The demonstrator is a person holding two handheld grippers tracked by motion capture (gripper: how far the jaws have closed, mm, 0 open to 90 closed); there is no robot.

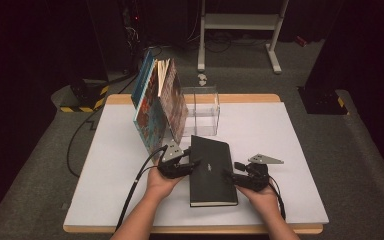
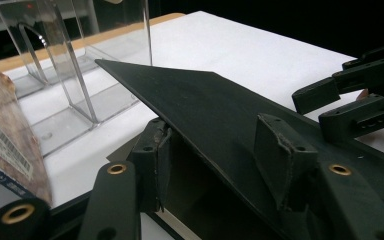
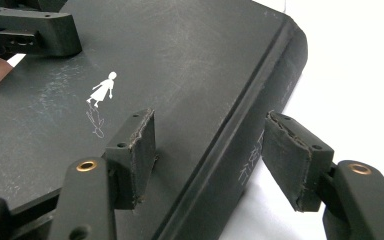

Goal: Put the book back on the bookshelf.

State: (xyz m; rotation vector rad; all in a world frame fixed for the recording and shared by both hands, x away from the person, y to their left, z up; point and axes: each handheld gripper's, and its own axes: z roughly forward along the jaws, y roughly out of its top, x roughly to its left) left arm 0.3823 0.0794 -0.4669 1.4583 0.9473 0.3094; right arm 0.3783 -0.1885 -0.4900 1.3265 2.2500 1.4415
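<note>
Black book lies flat on worktop; left claw pinches its cover at 9 o'clock for lifting; right claw straddles the spine, spread.

Black two-jaw grippers — left gripper, right gripper — brass rivets, grey three-cornered plates, trailing black cables

High view looks down; gripper views, perhaps closest, share the black book.

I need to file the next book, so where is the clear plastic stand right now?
In the high view the clear stand sits at the table's far edge, right of the leaning books and just beyond the black book.
</note>
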